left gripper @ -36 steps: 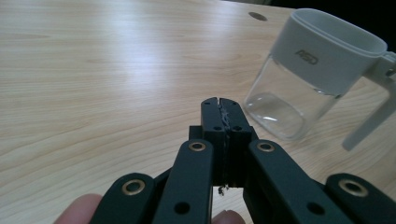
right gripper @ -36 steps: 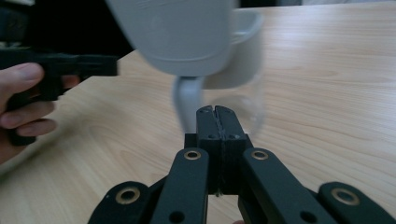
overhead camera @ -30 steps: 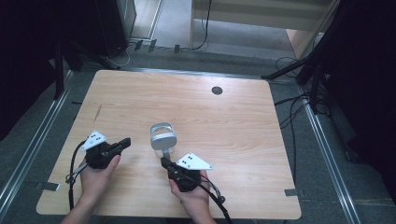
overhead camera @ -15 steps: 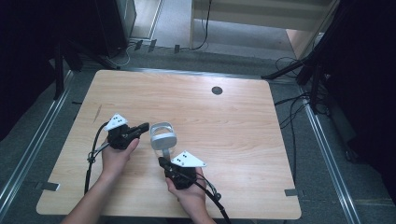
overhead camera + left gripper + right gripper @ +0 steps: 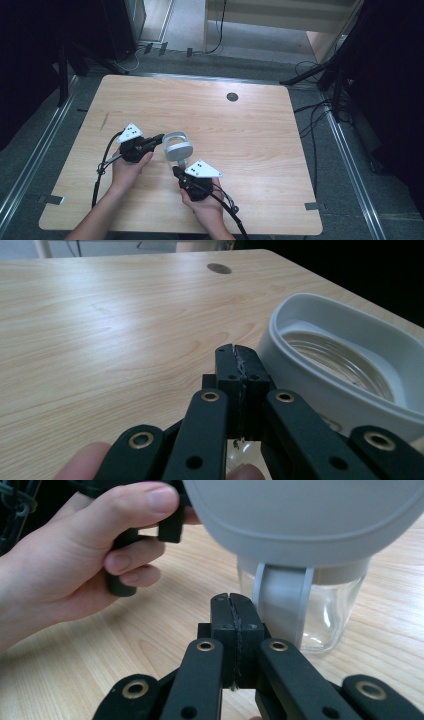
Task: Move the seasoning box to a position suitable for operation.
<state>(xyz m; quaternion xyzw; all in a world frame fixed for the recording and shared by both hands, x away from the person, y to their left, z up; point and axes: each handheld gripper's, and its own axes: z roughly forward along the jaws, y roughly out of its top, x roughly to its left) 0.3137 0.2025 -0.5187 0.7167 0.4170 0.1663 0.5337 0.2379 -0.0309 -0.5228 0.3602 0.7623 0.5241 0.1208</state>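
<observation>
The left hand-held gripper (image 5: pixel 156 139) has closed in beside the jar (image 5: pixel 177 146).

a lab: wooden table (image 5: pixel 250 125) amid cables (image 5: pixel 315 120) and dark stands (image 5: pixel 325 75).

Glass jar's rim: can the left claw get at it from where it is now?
Probably yes. The left claw sits right beside the jar's grey rim, with nothing between them. Its jaws are shut, though, so it would have to open first to grip.
</observation>
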